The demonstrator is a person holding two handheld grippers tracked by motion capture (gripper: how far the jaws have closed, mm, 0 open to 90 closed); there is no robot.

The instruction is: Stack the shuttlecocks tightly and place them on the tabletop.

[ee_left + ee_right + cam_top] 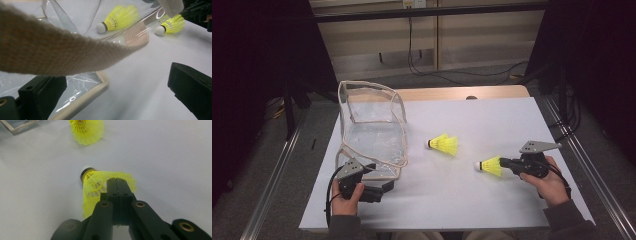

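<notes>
My right gripper (506, 162) (119, 183) is shut on the mesh skirt of a yellow shuttlecock (491, 165) (96, 185), whose white cork points left just above the table. A second yellow shuttlecock (444, 144) (87, 130) (120, 17) lies on its side mid-table. A clear plastic bag (372, 125) with beige trim stands open at the left. My left gripper (384, 189) (112, 77) stays open at the bag's near corner, its jaws wide apart. The bag's beige strap (50, 45) hangs across in front of its left jaw. The held shuttlecock (172, 25) shows beyond it.
The white tabletop (472, 205) ends close behind both hands at the front edge. A wooden strip (452, 93) runs along the far edge, with cables on the floor beyond. Metal rails (582, 160) flank the table on either side.
</notes>
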